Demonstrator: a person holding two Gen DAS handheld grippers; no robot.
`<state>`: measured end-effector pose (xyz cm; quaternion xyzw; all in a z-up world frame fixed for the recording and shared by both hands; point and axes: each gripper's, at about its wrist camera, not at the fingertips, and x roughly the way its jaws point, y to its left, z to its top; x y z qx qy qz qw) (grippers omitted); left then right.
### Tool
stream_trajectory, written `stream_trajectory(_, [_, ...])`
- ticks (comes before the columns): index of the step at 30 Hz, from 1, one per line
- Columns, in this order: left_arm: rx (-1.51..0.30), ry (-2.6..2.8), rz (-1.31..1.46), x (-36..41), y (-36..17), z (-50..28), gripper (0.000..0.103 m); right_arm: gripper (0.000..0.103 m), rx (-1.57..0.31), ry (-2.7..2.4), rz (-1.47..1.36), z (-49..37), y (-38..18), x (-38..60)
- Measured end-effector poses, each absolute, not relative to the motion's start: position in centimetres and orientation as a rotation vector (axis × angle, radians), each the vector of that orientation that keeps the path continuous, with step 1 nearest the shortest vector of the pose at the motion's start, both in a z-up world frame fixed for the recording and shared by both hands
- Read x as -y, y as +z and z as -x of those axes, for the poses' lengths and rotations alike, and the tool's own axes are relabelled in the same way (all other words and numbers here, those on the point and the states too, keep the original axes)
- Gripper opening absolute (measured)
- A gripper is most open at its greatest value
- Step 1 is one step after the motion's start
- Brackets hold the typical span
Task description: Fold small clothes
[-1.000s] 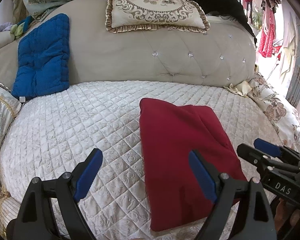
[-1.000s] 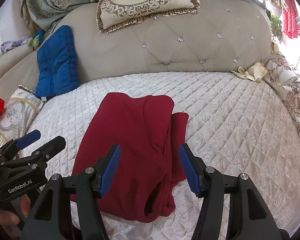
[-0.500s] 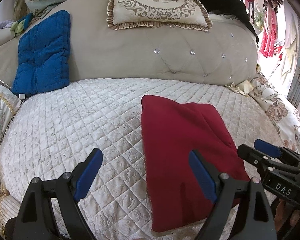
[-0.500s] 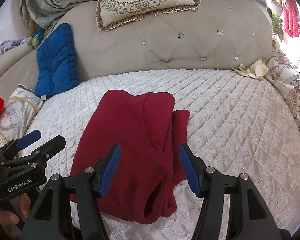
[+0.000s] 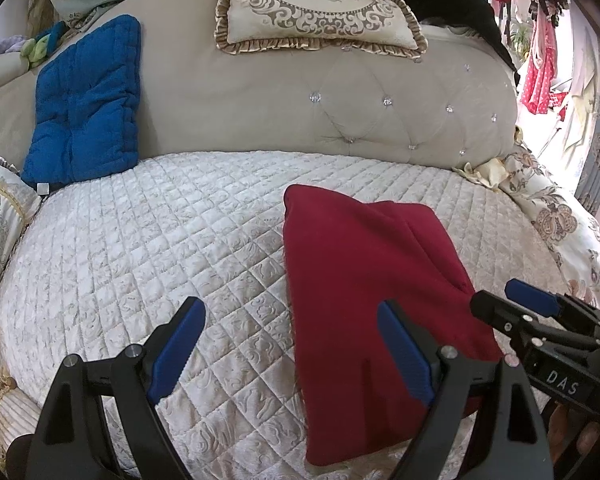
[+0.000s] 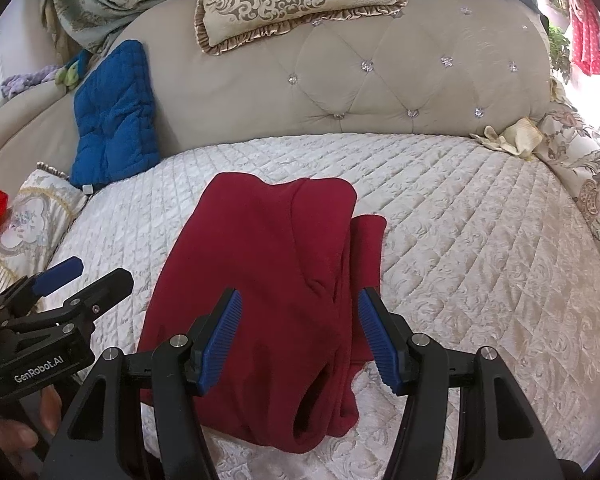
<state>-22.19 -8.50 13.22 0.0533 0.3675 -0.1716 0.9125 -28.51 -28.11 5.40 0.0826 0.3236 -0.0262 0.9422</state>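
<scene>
Red garment between "GenRobot.AI" and "DAS" labels

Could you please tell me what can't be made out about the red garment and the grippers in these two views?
- Red garment: near hem hidden behind the right hand-held gripper in the right wrist view.
- Its right near corner: covered by the left hand-held gripper in the left wrist view.
- Garment type: unclear, folded over.
</scene>
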Motion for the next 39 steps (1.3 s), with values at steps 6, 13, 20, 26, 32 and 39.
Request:
stream_trajectory(6, [-0.764,-0.347,-0.110,8.4,13.0,22.1,0.091,0.040,-0.667,-0.047,-0.152,28.2,5.2,27.8])
stream_trajectory(13, [-0.766,-0.344,-0.109,8.4,13.0,21.9,0.091,0.040,-0.674,-0.044,-0.153,28.0,5.1,28.0])
stream_trajectory(20, [-0.768,-0.339,-0.112,8.4,12.9,21.9,0.091,0.040,-0.674,-0.042,-0.154,28.0,5.1,28.0])
stream_trajectory(26, [-0.774,-0.337,-0.115,8.5,12.8,21.7,0.091,0.040,-0.679,-0.043,-0.153,27.7,5.0,28.0])
stream_trajectory(32, [-0.781,-0.339,-0.116,8.6,12.7,21.6,0.091,0.040,-0.683,-0.043,-0.149,27.4,4.8,28.1])
stream_trajectory(39, [-0.802,-0.381,-0.072,8.6,12.2,21.1,0.091,0.040,-0.688,-0.044,-0.150,27.1,4.5,28.2])
